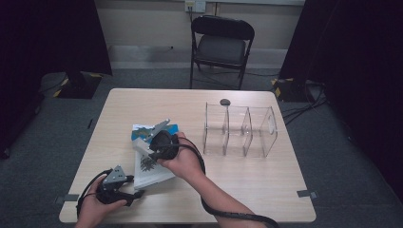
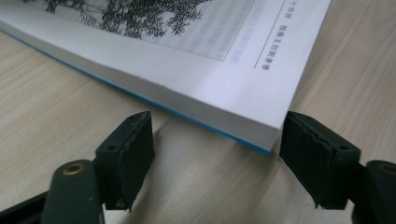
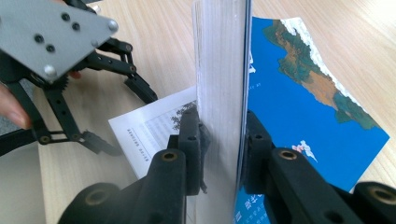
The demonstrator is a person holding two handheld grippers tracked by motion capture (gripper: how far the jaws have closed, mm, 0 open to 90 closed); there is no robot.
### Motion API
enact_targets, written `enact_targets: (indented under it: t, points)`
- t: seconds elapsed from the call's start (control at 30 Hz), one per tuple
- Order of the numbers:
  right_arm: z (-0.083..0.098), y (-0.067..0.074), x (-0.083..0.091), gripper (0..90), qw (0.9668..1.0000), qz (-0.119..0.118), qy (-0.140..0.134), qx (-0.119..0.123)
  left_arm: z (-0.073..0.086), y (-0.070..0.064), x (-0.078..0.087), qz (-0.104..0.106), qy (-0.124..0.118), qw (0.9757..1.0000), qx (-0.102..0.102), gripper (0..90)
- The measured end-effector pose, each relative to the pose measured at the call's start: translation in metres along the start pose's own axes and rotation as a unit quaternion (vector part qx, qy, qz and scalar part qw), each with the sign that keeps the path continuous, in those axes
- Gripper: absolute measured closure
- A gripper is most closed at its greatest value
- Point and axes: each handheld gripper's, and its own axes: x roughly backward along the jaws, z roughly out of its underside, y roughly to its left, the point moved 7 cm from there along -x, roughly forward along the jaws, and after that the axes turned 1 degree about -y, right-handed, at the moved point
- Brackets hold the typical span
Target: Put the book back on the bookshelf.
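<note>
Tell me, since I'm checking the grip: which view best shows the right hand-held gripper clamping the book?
The right gripper view: the right hand-held gripper pinches the book's page block. The high view shows it small; the left gripper view shows a book corner.

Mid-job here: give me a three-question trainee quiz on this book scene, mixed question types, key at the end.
1. True or false: the right gripper is shut on the book's lifted pages.
2. Where do the left gripper's jaws stand? A) clamped on the organizer B) open at the book's corner, on either side of it C) shut on the chair
3. How many compartments has the clear organizer?

Key: 1 true. 2 B. 3 three.
</note>
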Motion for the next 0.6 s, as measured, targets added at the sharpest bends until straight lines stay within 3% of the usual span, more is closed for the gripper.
enact_targets:
  t: [0.13,0.17,0.2,0.33,0.4,0.5,0.6]
  points:
    - [-0.002,0.000,0.003,74.7,1.0000,0.001,-0.001,-0.004,-0.001,-0.001,0.000,-0.012,0.005,0.9999,-0.004,30.9]
    - [-0.003,0.000,0.005,74.7,1.0000,-0.001,-0.004,-0.005,-0.001,0.001,0.000,-0.015,0.001,0.9999,0.006,35.9]
    - [-0.003,0.001,0.005,74.7,1.0000,-0.001,-0.004,-0.007,-0.001,0.000,0.000,-0.013,-0.001,0.9998,0.014,36.0]
    - [0.002,0.003,0.005,74.7,1.0000,0.000,-0.003,-0.009,-0.002,0.002,0.001,-0.015,0.000,0.9999,0.007,38.4]
    - [0.002,0.003,0.005,74.7,0.9999,0.001,-0.008,-0.015,-0.001,0.000,0.001,-0.011,-0.001,0.9998,0.017,39.6]
    - [-0.002,-0.001,0.008,74.8,0.9996,-0.001,-0.014,-0.024,-0.001,-0.001,0.001,-0.010,-0.003,0.9997,0.024,39.5]
    - [-0.009,-0.005,0.014,75.0,0.9996,0.007,-0.011,-0.027,-0.001,-0.002,0.001,-0.008,-0.003,0.9998,0.019,37.8]
